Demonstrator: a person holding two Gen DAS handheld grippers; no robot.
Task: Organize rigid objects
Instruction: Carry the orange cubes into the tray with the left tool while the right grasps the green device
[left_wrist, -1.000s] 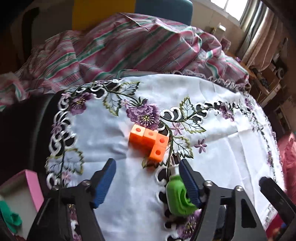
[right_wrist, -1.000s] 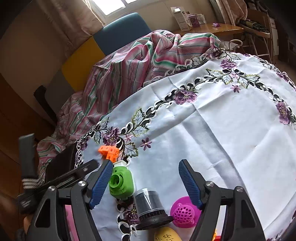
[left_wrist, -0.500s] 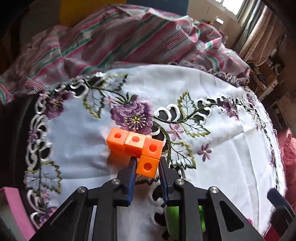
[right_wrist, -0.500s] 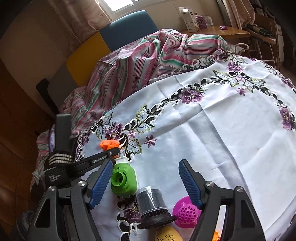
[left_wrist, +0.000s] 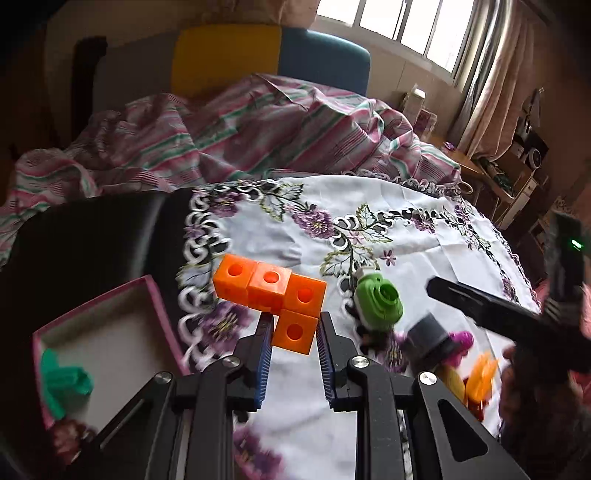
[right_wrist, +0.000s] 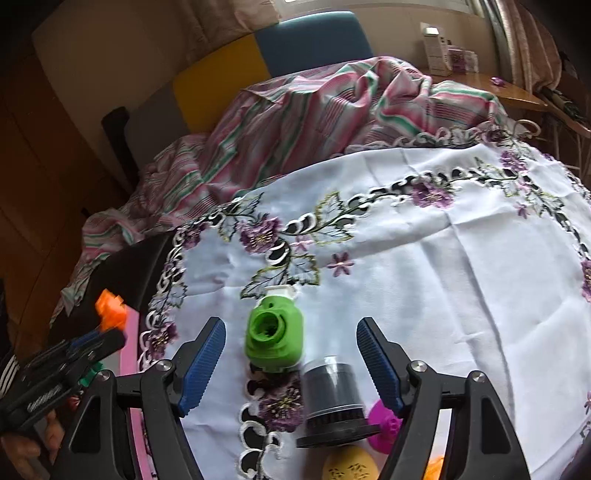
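Four joined orange cubes are clamped by their lowest cube in the left hand-held gripper, lifted clear of the bench near its left edge. This looks like the carry step; next calls for lowering them into the pink box. The right hand-held gripper hovers released over the green toy.

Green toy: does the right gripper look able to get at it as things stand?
Probably yes. The right gripper is open, the green toy lies between and just beyond its fingertips, and nothing stands in front; the black cap sits beside it.
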